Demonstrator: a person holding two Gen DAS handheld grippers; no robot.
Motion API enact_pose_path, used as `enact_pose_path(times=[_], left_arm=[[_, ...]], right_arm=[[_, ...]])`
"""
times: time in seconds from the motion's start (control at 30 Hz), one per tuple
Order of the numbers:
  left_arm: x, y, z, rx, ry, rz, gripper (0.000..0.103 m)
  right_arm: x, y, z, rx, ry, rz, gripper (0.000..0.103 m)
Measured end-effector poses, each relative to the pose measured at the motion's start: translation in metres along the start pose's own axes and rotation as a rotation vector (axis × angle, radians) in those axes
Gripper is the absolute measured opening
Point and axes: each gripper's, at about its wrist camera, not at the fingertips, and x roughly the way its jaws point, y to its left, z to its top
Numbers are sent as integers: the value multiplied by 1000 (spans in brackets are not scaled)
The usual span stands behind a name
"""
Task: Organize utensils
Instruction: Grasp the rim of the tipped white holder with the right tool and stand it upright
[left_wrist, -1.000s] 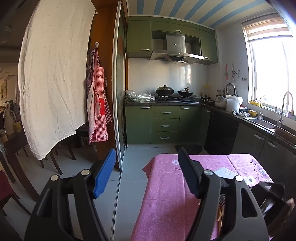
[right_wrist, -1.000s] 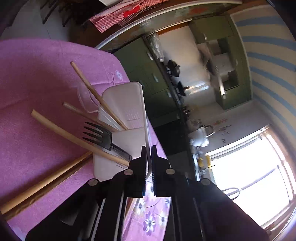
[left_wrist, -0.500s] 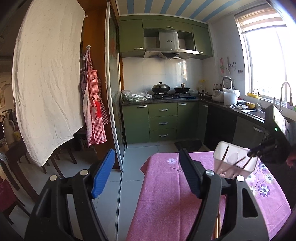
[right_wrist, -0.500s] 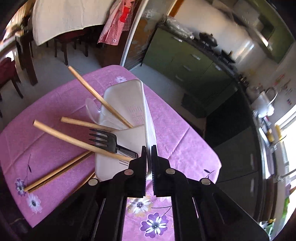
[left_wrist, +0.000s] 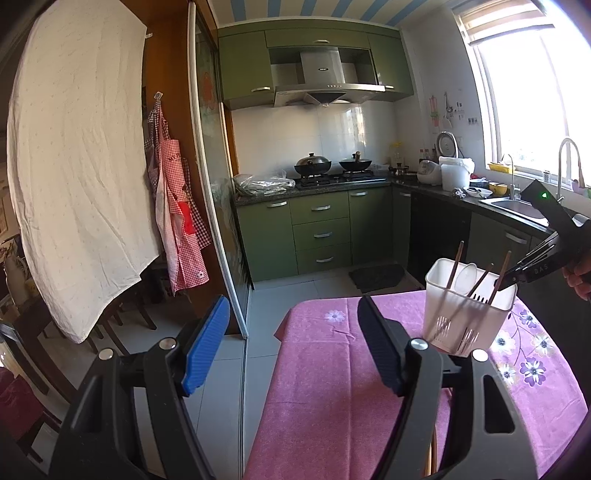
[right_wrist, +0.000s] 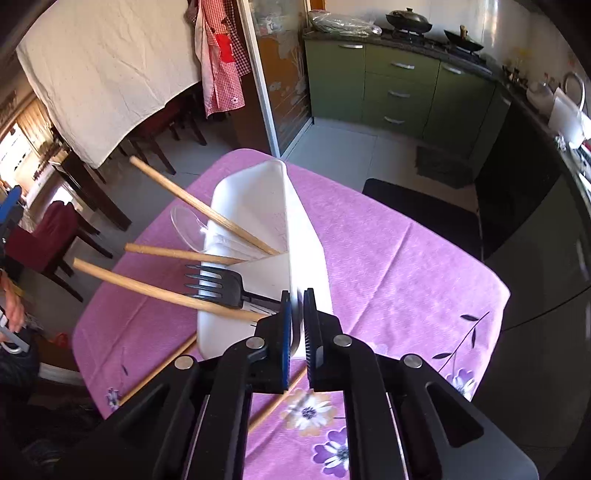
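My right gripper (right_wrist: 295, 314) is shut on the rim of a white plastic utensil holder (right_wrist: 258, 221), which shows upright over the pink tablecloth (left_wrist: 332, 387) in the left wrist view (left_wrist: 465, 317). The holder carries wooden chopsticks (right_wrist: 199, 206), a black fork (right_wrist: 218, 280) and a clear plastic spoon (right_wrist: 184, 227). Two more chopsticks (right_wrist: 155, 373) lie on the cloth beside it. My left gripper (left_wrist: 291, 332) is open and empty, above the table's left part. The right gripper also shows in the left wrist view (left_wrist: 517, 275).
The pink floral tablecloth (right_wrist: 388, 258) covers a small table. A black chair (right_wrist: 424, 218) stands at its far side. Green kitchen cabinets (left_wrist: 321, 229), a stove with pans (left_wrist: 332, 166) and a sink counter (left_wrist: 517, 206) lie beyond. A white sheet (left_wrist: 74, 166) hangs at left.
My right gripper has swung the utensil holder from tilted to upright and brought it into the left wrist view over the table. My left gripper has stayed open.
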Motion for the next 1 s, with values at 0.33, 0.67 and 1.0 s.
enact_pose_path(times=[0.33, 0.67, 1.0], left_arm=[[0, -13, 0, 38, 0, -31, 69], [8, -12, -4, 38, 33, -17, 70], [4, -21, -6, 61, 37, -20, 70]], right_arm=[[17, 4, 8, -6, 75, -75, 8], [42, 4, 9, 63, 67, -23, 5], [49, 36, 3, -119, 77, -12, 5]])
